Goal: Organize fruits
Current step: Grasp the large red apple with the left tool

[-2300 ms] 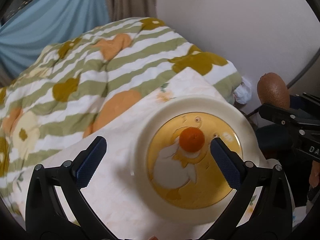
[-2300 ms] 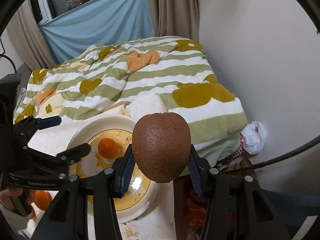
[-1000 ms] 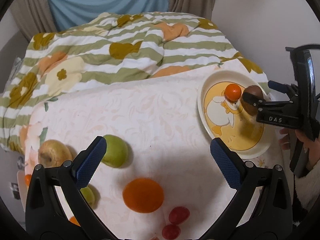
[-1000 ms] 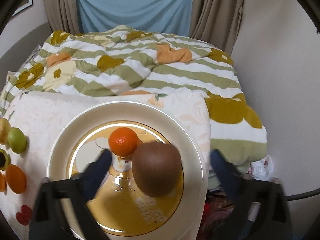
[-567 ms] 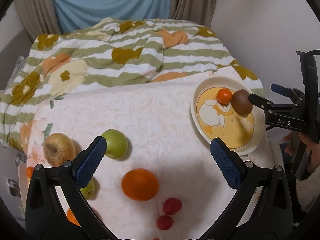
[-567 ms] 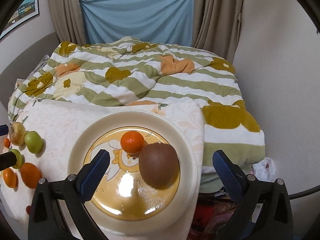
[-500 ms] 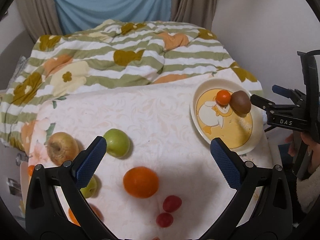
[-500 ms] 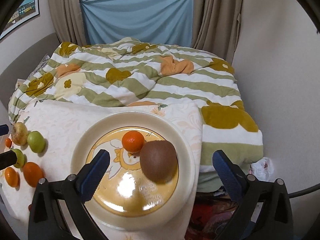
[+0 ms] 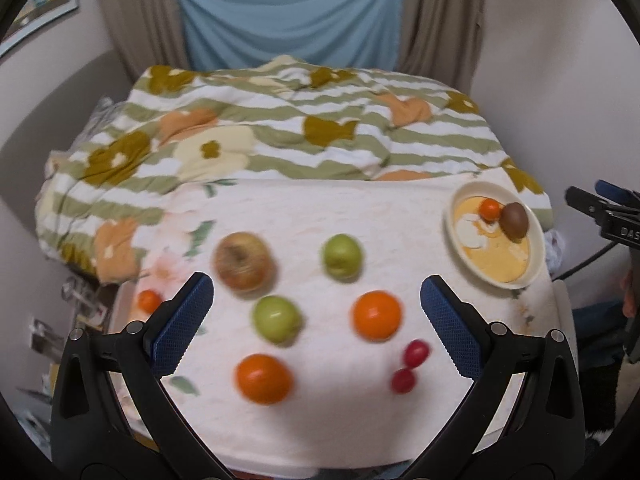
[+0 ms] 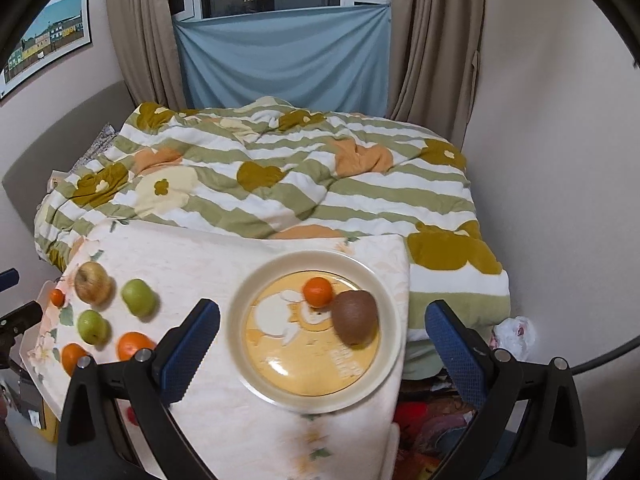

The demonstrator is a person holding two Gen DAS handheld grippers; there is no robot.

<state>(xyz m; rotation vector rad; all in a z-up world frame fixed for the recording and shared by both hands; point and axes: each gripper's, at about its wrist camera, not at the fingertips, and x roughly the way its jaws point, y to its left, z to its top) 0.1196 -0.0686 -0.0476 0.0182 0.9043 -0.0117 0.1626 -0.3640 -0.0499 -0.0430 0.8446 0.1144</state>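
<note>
Both grippers are empty with their fingers spread wide. The left gripper (image 9: 316,312) hangs over the near half of the desk (image 9: 304,420), and the loose fruit lies right ahead of it: a green apple (image 9: 276,317) and an orange (image 9: 376,314) sit between the fingers in the left wrist view, a second orange (image 9: 263,378) closer in, two red fruits (image 9: 410,366) toward the right finger, a yellowish apple (image 9: 243,262) and another green apple (image 9: 341,256) farther out, and a small orange fruit (image 9: 149,301) at the left edge. The right gripper (image 10: 322,346) is over the plate (image 10: 256,280) at the desk's right end, where a kiwi (image 10: 355,318) lies touching a tangerine (image 10: 318,291); the kiwi's long axis runs roughly front to back on the plate, right of centre. Those two look sorted already, so most of the job remains. The relation that matters next is side: the unsorted fruit lies well left of the plate, directly under the left gripper and well apart from the right one. The left is therefore the nearer hand for the next pick, probably the orange or green apple between its fingers, which would then need carrying rightward to the plate. These round fruits have no long axis to align with, though they may roll if nudged.
</note>
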